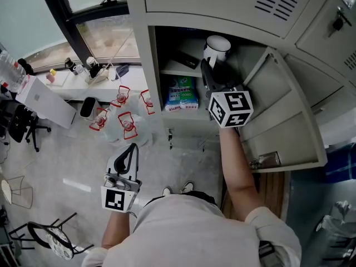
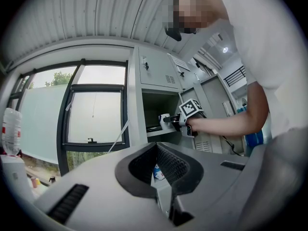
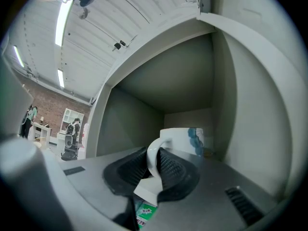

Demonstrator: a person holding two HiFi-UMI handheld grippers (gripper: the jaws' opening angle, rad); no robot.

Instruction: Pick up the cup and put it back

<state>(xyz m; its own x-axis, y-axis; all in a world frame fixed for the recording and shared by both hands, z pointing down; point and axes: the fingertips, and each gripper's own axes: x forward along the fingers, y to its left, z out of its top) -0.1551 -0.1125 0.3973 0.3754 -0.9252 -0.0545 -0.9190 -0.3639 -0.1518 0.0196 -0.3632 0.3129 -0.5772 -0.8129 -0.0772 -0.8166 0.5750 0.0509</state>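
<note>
- Right gripper [image 3: 154,161] first: its jaws stand narrow, pads closed on either side of the handle [image 3: 150,153] of the cup [image 3: 185,141]. Nothing else sits between them.
- White cup with a blue pattern on its side, upright, handle turned toward the gripper, deep in the top bay of the locker [image 1: 150,65] with the back wall just behind it.
- From the head view the person's right arm reaches level into that bay, door [image 1: 283,115] swung wide to the right. The cup is at the upper shelf [image 1: 177,71]. Whether its base rests on the shelf or hangs a hair above, I can't tell from here.
- Below it, on the lower shelf, lies a green packet [image 1: 182,93], well clear of the cup.
- Left gripper [image 1: 132,148] hangs low by the person's side, tips together and empty, taking no part.
- My read: this is the put-back end of the job, with the cup at its place and the grip about to go.
- Next move calls for spreading the jaws enough to clear the handle on both sides, then drawing straight back out. A sideways tug could snag the handle and tip the cup or drag it off the shelf edge.
</note>
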